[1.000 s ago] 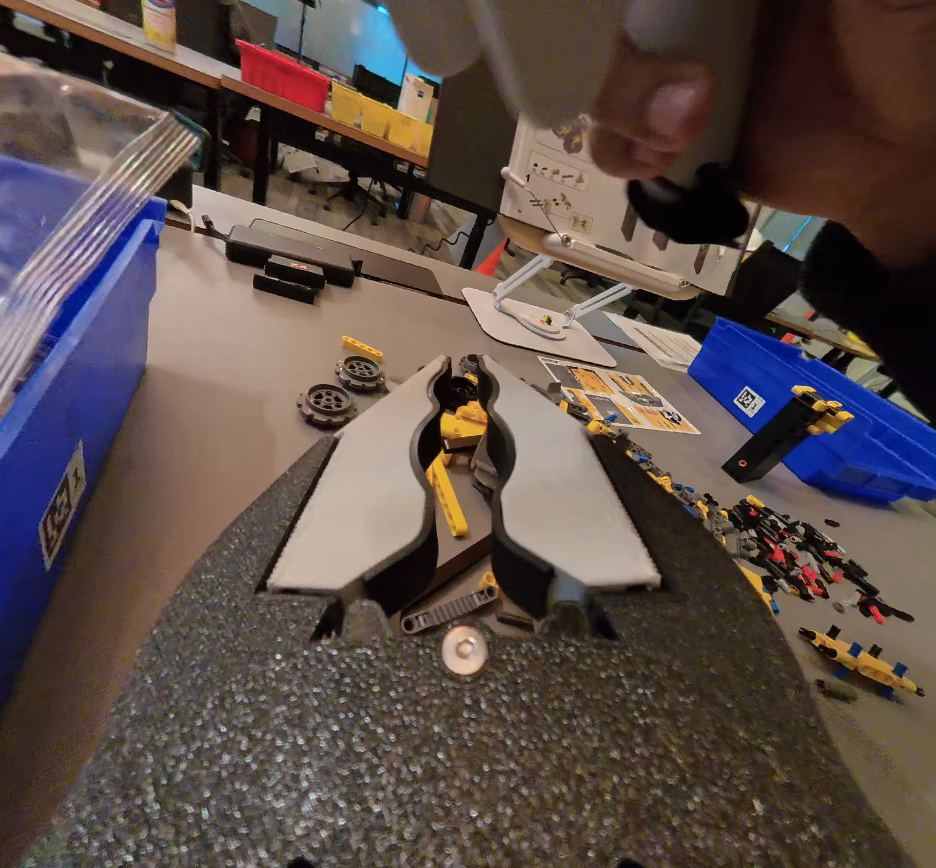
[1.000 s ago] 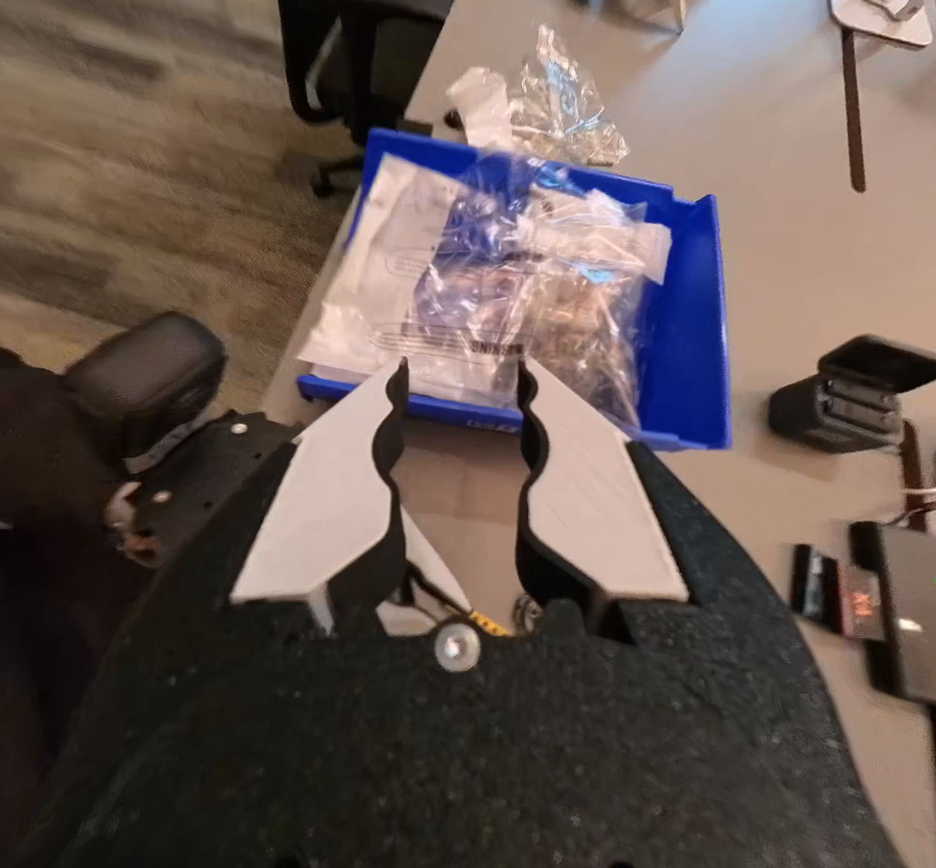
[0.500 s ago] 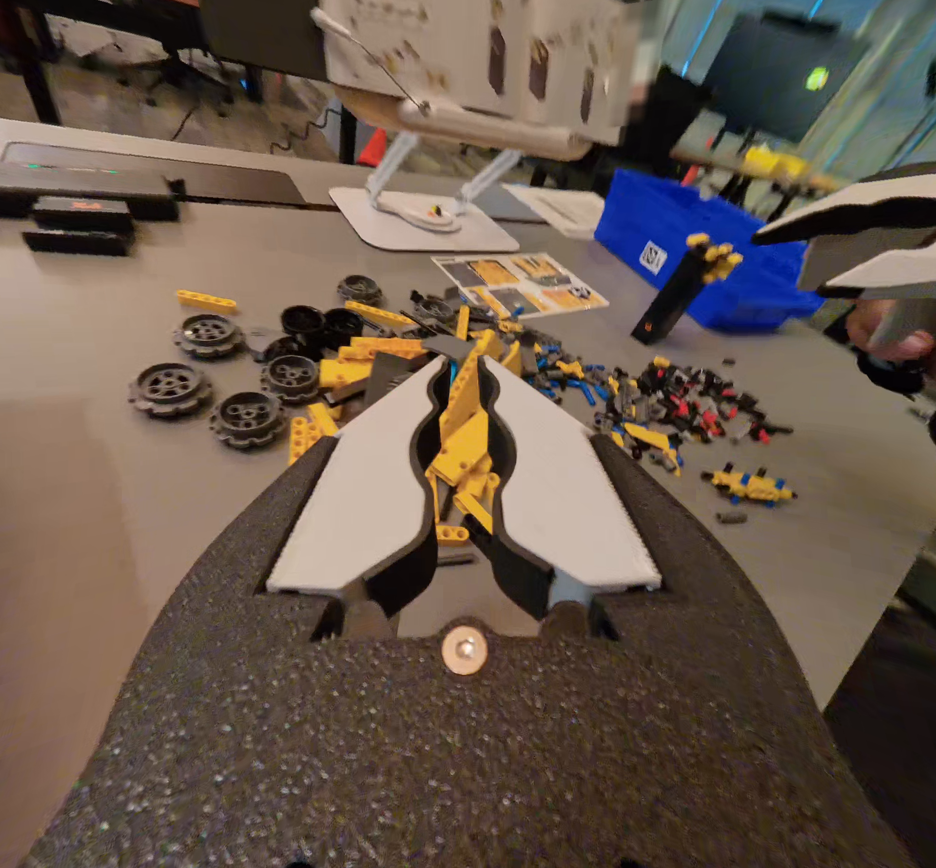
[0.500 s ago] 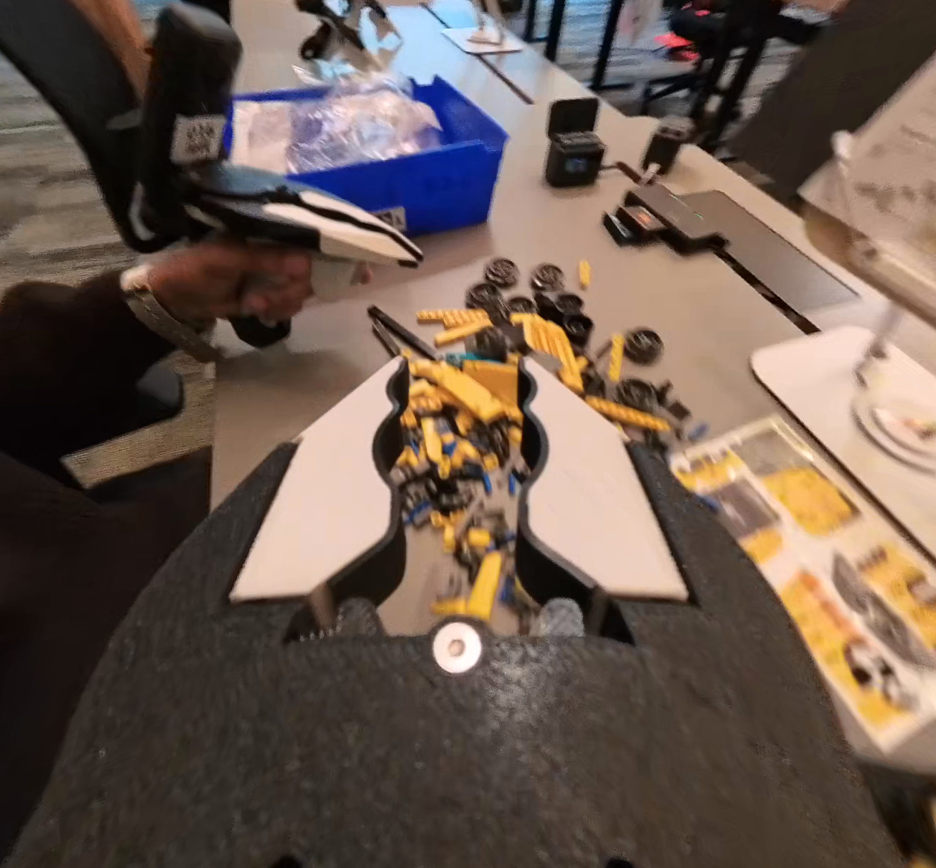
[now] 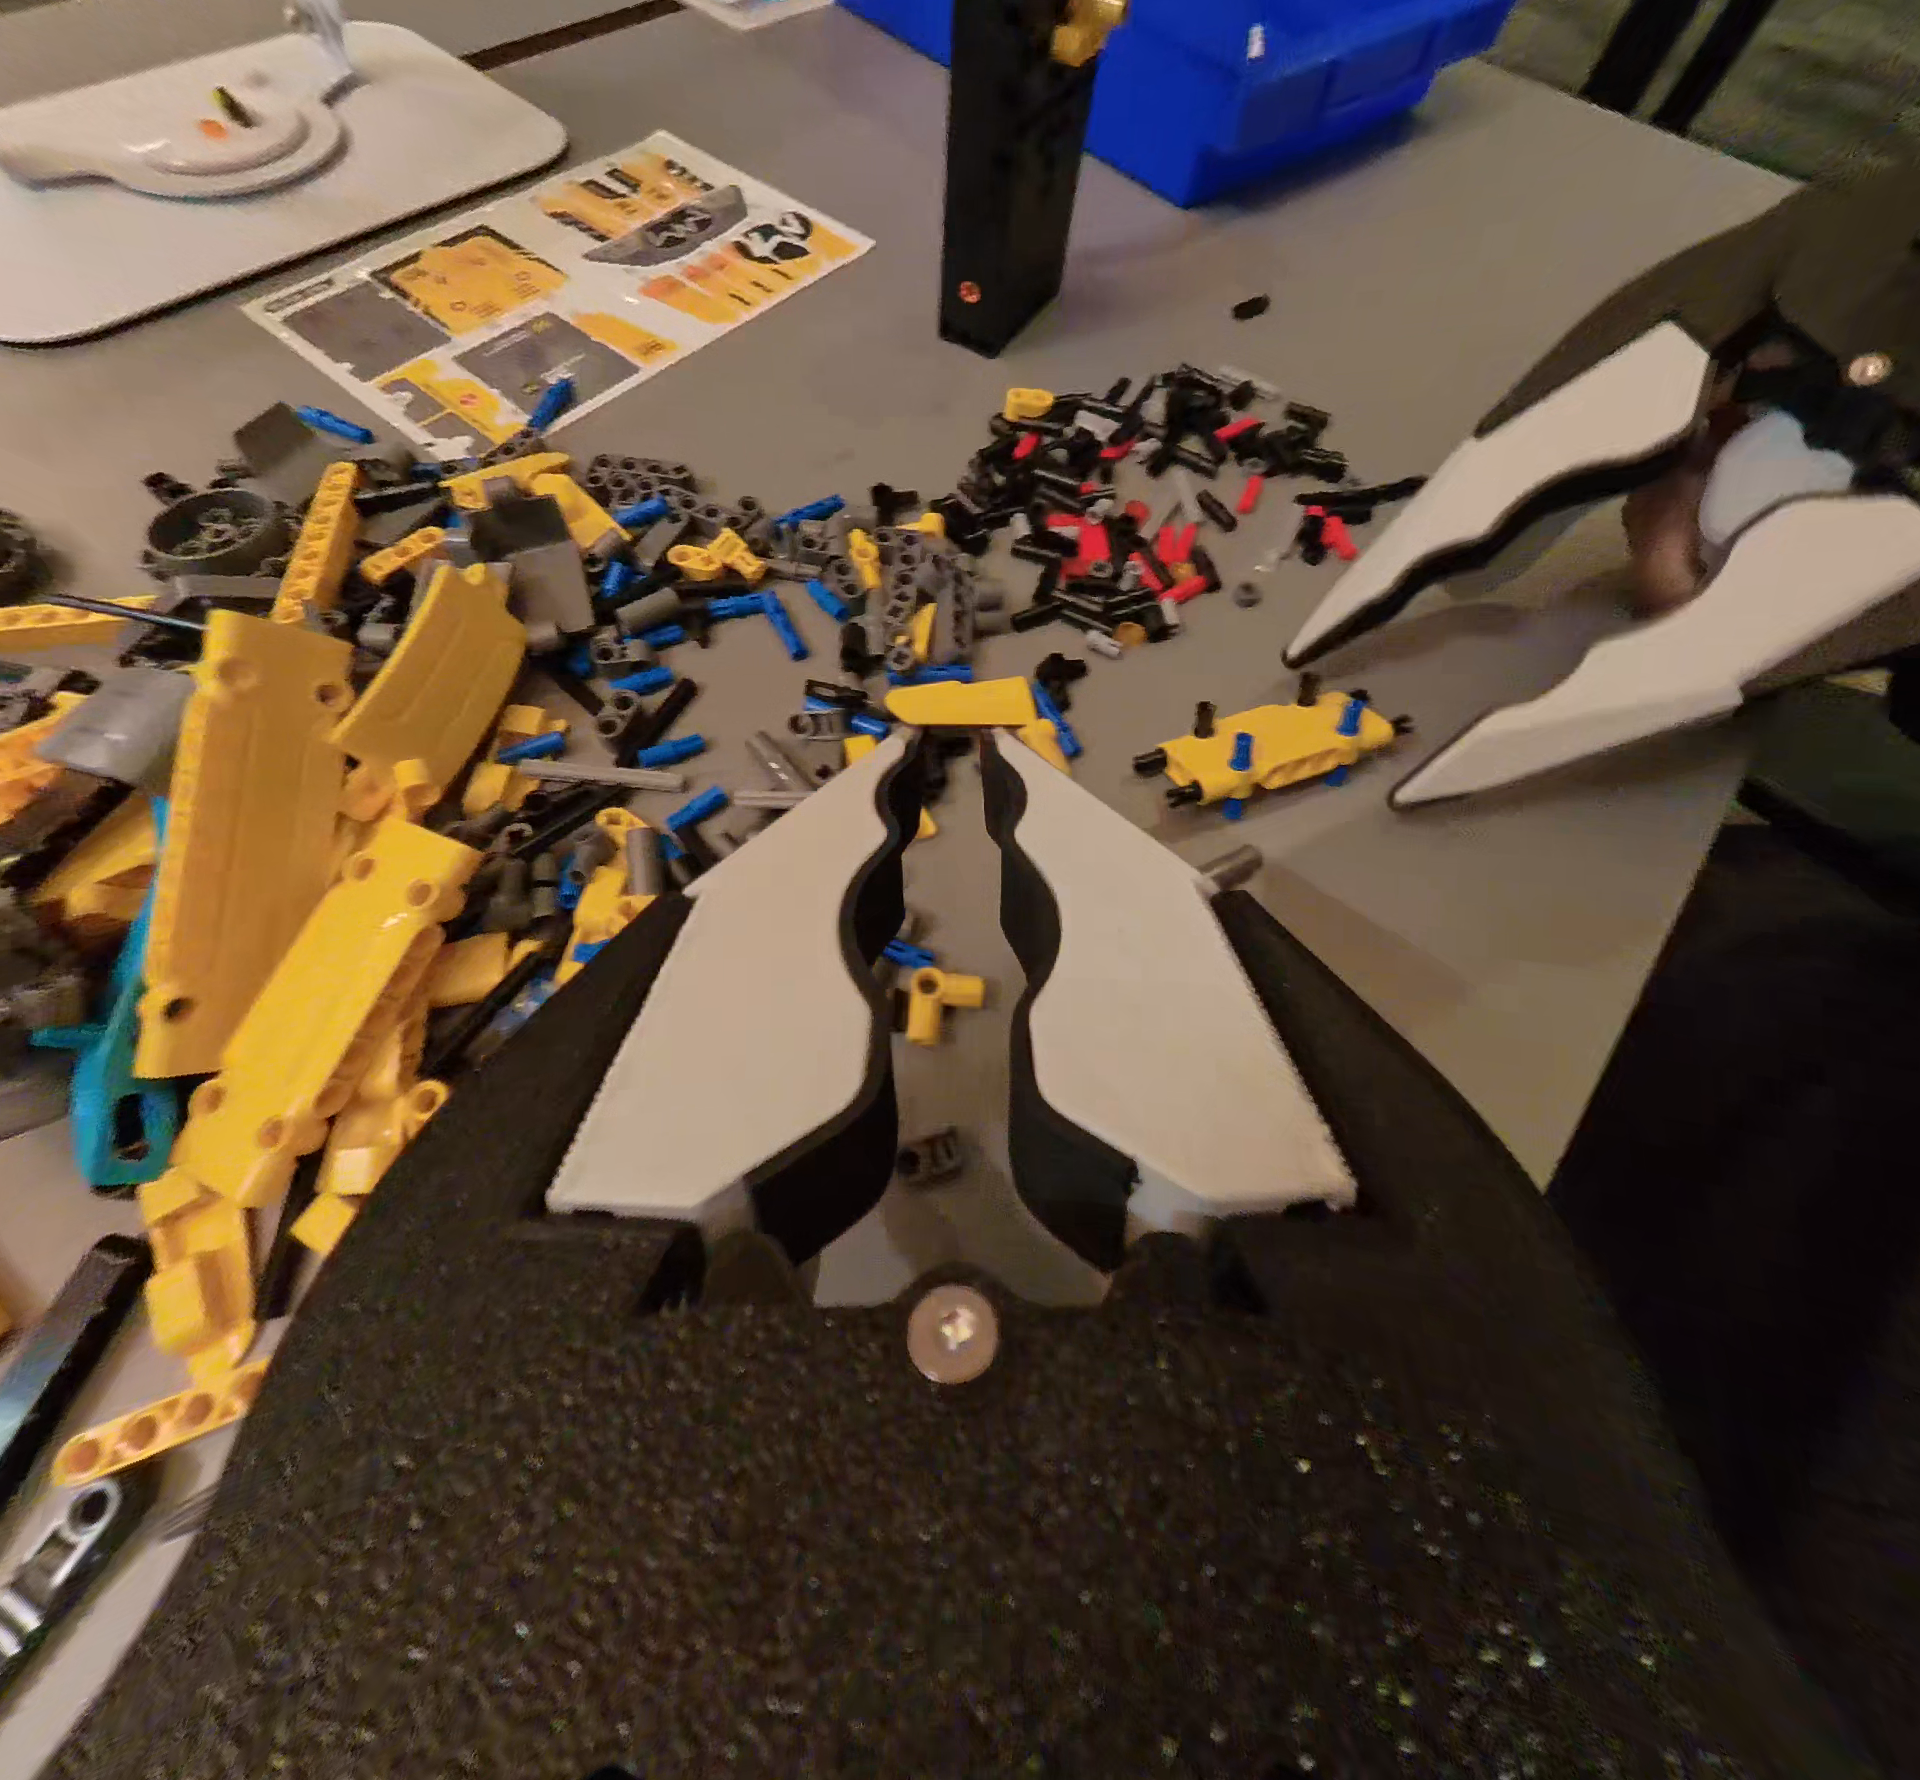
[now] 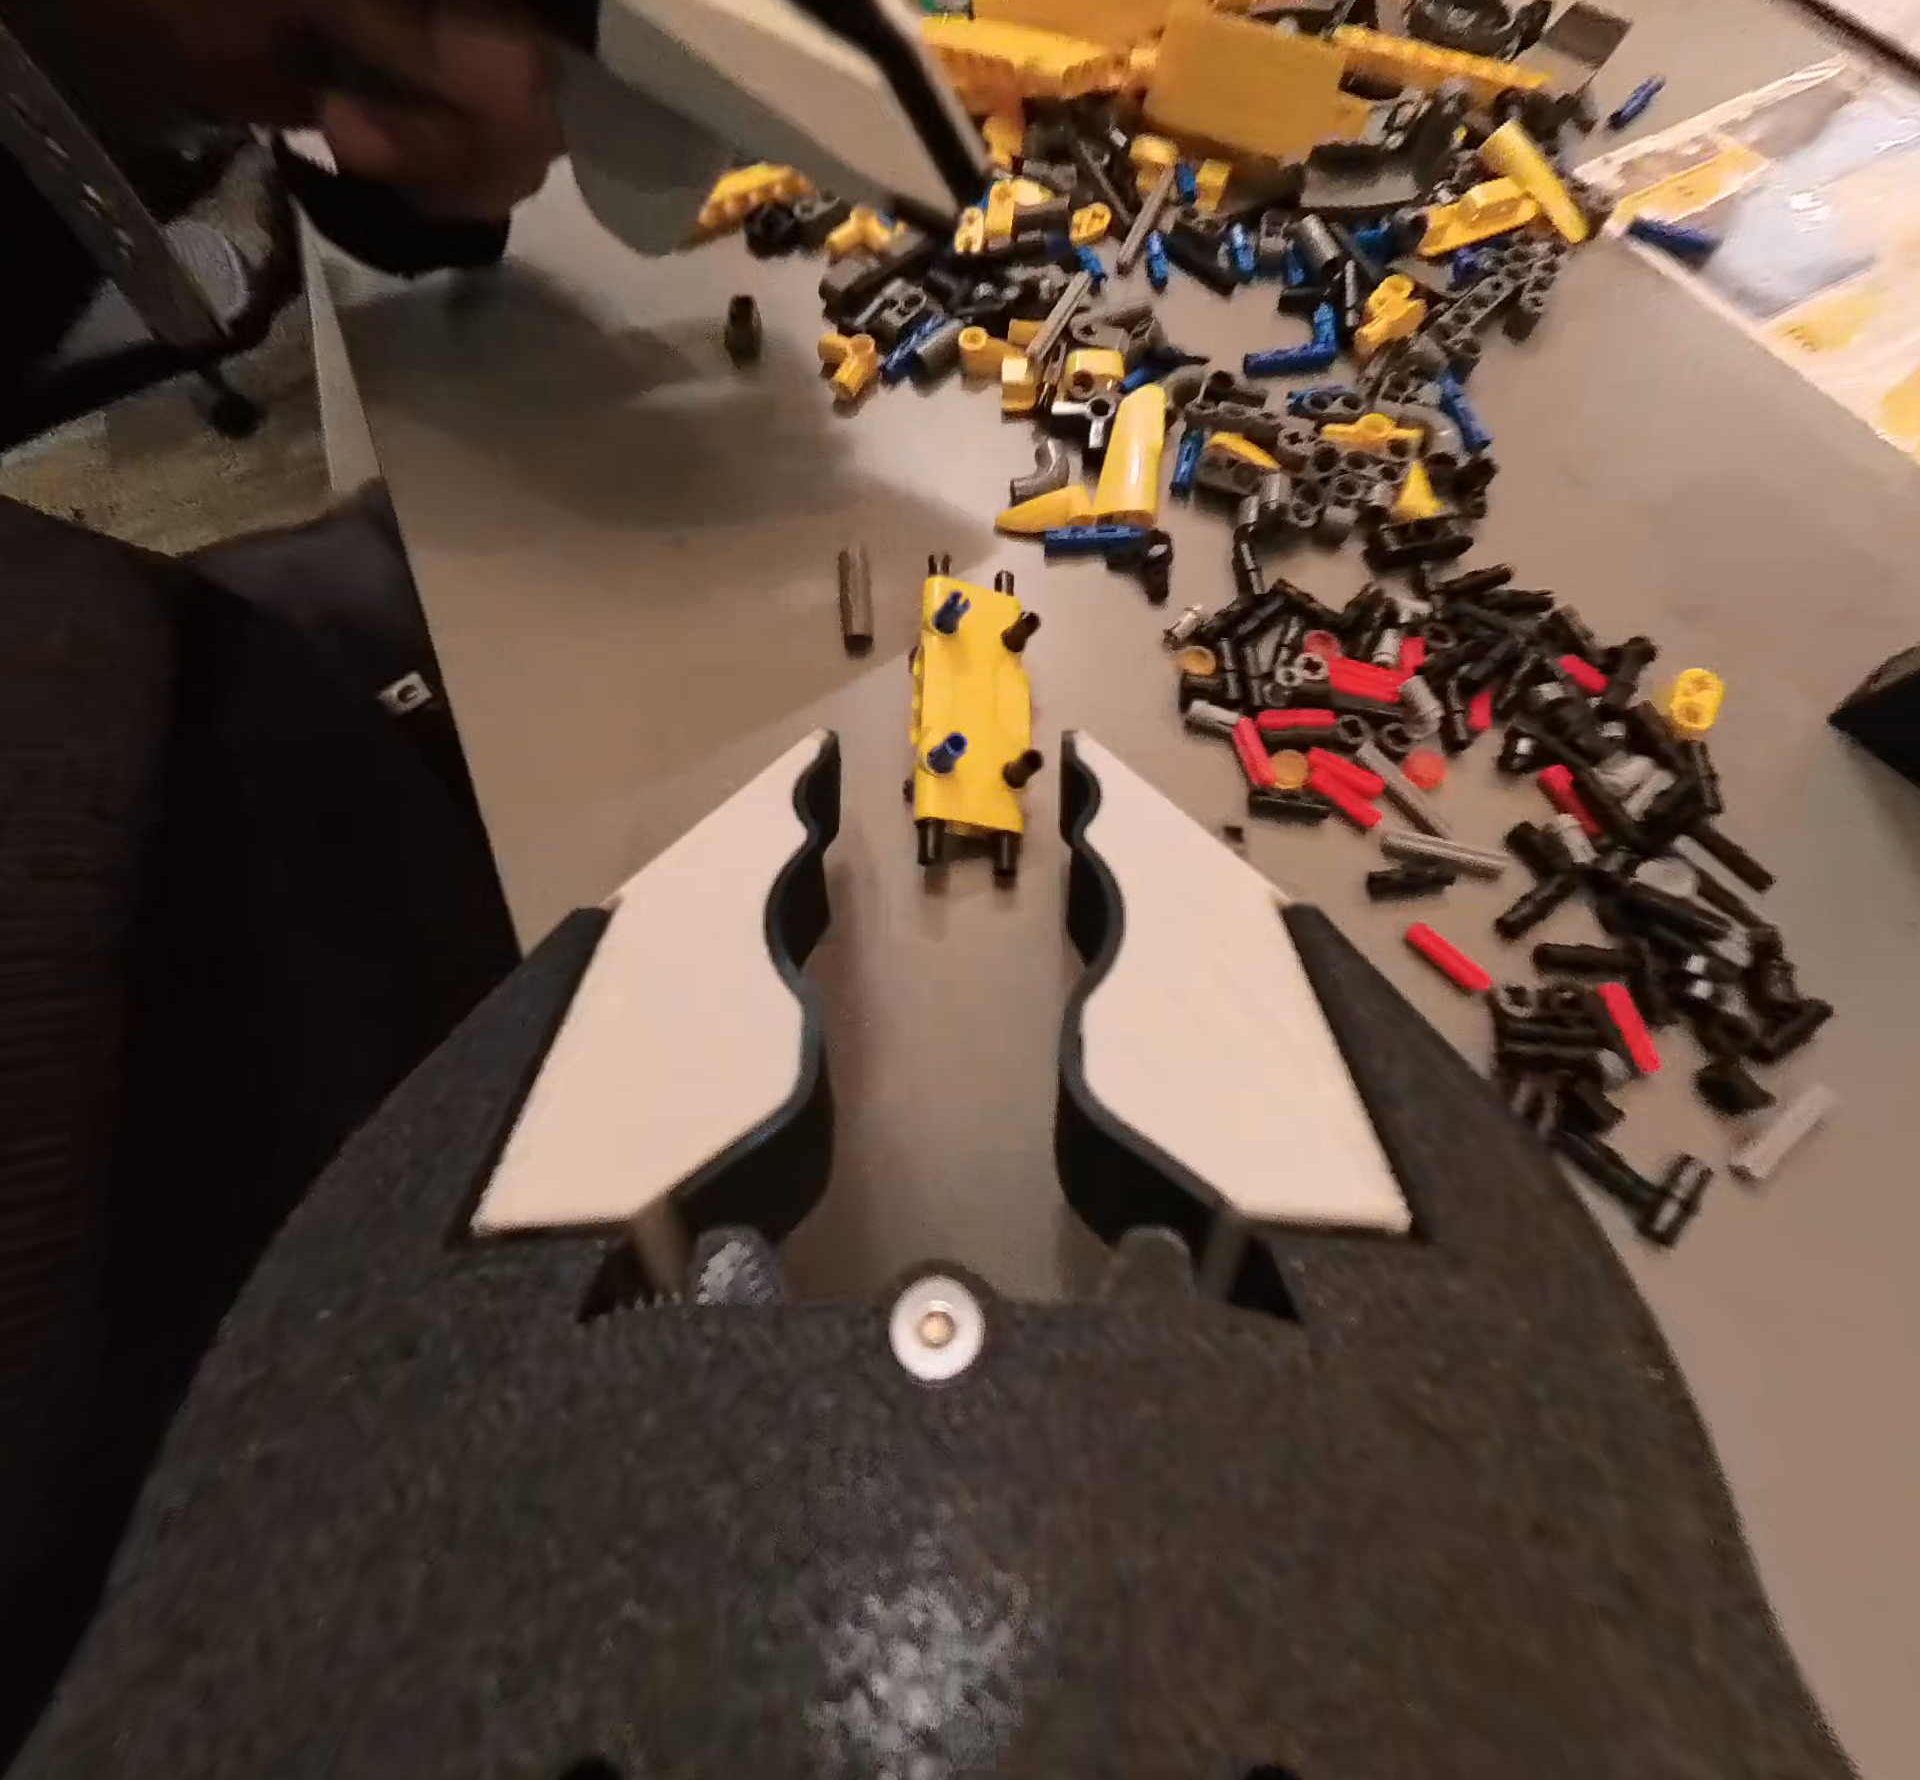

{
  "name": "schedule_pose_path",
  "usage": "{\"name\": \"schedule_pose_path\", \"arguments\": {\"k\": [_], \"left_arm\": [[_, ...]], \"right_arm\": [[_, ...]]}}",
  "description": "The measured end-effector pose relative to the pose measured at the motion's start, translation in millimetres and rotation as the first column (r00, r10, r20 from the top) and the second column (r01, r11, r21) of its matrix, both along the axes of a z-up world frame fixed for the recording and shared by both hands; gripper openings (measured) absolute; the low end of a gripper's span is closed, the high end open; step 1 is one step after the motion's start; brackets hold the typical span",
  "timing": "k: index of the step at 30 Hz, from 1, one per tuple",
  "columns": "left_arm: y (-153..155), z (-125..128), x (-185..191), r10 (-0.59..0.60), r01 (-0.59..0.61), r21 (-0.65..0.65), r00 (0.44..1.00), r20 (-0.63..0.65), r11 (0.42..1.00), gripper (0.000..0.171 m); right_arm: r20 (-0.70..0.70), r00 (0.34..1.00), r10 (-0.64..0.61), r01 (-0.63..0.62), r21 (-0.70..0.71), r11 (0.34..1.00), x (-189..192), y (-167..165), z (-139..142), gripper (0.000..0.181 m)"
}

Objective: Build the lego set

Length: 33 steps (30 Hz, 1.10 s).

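Right gripper [image 6: 948, 743], jaws wide and empty, frames a small yellow brick assembly with pins [image 6: 968, 733]; left gripper [image 5: 948, 738], jaws narrow and empty, hovers over scattered yellow plastic pieces [image 5: 312, 795].

Right gripper [image 6: 948, 759], jaws parted and empty, poised just above a small yellow block assembly [image 6: 968, 728] studded with blue and black pins, which lies flat on the grey surface [image 6: 623, 483] in line with the gap between the fingertips. Left gripper [image 5: 948, 743], jaws narrowly parted and empty, its tips at a yellow curved panel [image 5: 961, 700] on the edge of the loose brick pile [image 5: 416, 743].
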<state>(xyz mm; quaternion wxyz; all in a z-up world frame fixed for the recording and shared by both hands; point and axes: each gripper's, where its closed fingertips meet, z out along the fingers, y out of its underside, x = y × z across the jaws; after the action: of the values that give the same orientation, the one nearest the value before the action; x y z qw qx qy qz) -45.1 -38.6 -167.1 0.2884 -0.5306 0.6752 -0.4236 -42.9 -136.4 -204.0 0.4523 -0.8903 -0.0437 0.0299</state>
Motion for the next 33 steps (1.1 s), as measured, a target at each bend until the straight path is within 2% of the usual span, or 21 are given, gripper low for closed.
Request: {"name": "schedule_pose_path", "arguments": {"k": [2, 4, 7, 9, 11, 16, 20, 23, 27, 30, 33], "left_arm": [[9, 3, 2, 0.034, -0.034, -0.009, 0.999, -0.004, 0.999, 0.01], [20, 4, -1, 0.085, -0.085, -0.001, 0.996, -0.003, 0.996, 0.01], [46, 1, -8, 0.2, -0.199, 0.073, 0.98, -0.003, 0.977, 0.013], [72, 2, -11, 0.305, -0.303, 0.142, 0.952, 0.007, 0.942, 0.022], [87, 5, -12, 0.334, -0.33, 0.186, 0.942, 0.011, 0.925, 0.023], [112, 7, 2, 0.322, -0.319, 0.274, 0.946, 0.037, 0.907, 0.026], [140, -3, 9, 0.37, -0.346, 0.387, 0.929, 0.012, 0.855, 0.029], [142, -15, 17, 0.347, -0.316, 0.367, 0.938, -0.019, 0.875, 0.03], [149, -29, 20, 0.347, -0.296, 0.355, 0.934, -0.089, 0.887, 0.035], [148, -28, 22, 0.331, -0.284, 0.331, 0.939, -0.092, 0.9, 0.033], [140, -30, 21, 0.28, -0.221, 0.373, 0.954, -0.109, 0.901, 0.029]], "right_arm": [[0.006, 1.0, -0.004, 0.005, -0.074, 0.997, 1, 2, -12, 0.042], [0.01, 1.0, -0.003, 0.004, -0.079, 0.997, 3, 6, -13, 0.042], [0.015, 1.0, -0.019, 0.02, -0.085, 0.996, 9, 8, -14, 0.042], [0.047, 0.998, -0.048, 0.052, -0.083, 0.995, 18, 8, -14, 0.035], [0.075, 0.993, -0.09, 0.096, -0.077, 0.992, 27, 7, -14, 0.034], [0.11, 0.982, -0.151, 0.159, -0.067, 0.985, 45, 0, -13, 0.034], [0.129, 0.979, -0.157, 0.161, -0.02, 0.987, 49, -4, -6, 0.035], [0.061, 0.986, -0.153, 0.153, 0.008, 0.988, 48, -4, 0, 0.035], [-0.043, 0.991, -0.125, 0.124, -0.024, 0.992, 45, -4, -3, 0.035], [-0.056, 0.992, -0.117, 0.114, -0.045, 0.992, 43, -3, -7, 0.035], [-0.04, 0.992, -0.123, 0.121, -0.057, 0.991, 44, -3, -9, 0.035]]}}
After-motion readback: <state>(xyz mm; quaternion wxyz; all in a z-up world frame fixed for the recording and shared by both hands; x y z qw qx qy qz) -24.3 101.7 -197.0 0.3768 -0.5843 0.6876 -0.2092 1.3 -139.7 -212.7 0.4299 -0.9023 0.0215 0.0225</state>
